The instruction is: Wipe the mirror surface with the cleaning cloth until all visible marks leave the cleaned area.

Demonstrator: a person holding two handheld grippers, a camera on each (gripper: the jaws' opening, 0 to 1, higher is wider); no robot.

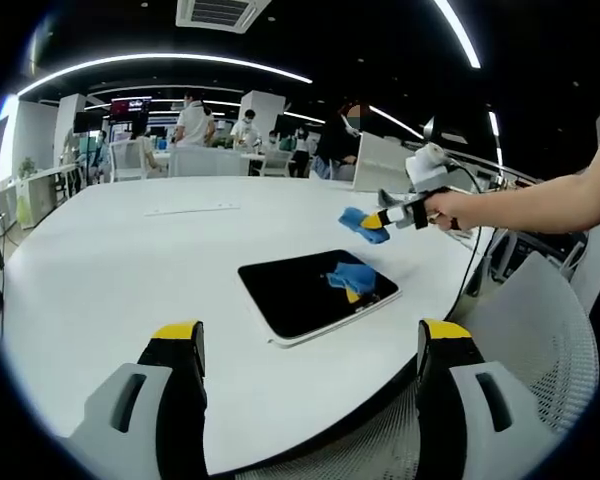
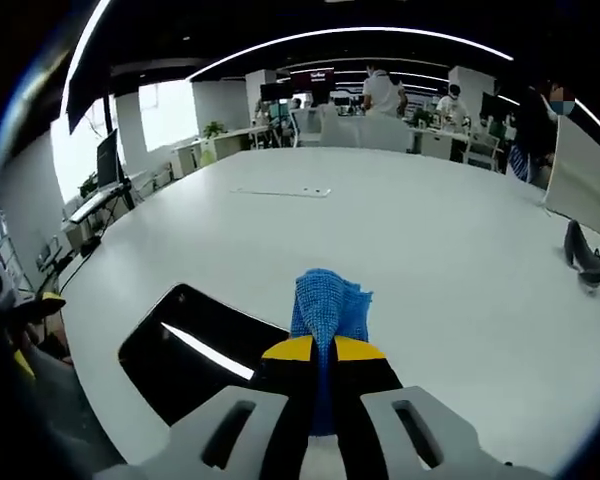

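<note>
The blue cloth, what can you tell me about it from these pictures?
The blue cloth is a small knitted-looking rag, bunched and folded, pinched between the shut yellow-tipped jaws of the right tongs. In the left gripper view it hangs in the air above the white table, just beyond the dark mirror, not touching it. Its blue reflection shows in the glass.

Round white table (image 1: 110,290): one. On it: one black mirror (image 1: 315,292), near the table's front edge; one thin white strip (image 1: 192,209), toward its far side. Above it: one blue cleaning cloth (image 1: 365,224). Grippers: two, left gripper (image 1: 310,350) and right gripper (image 1: 380,218).
</note>
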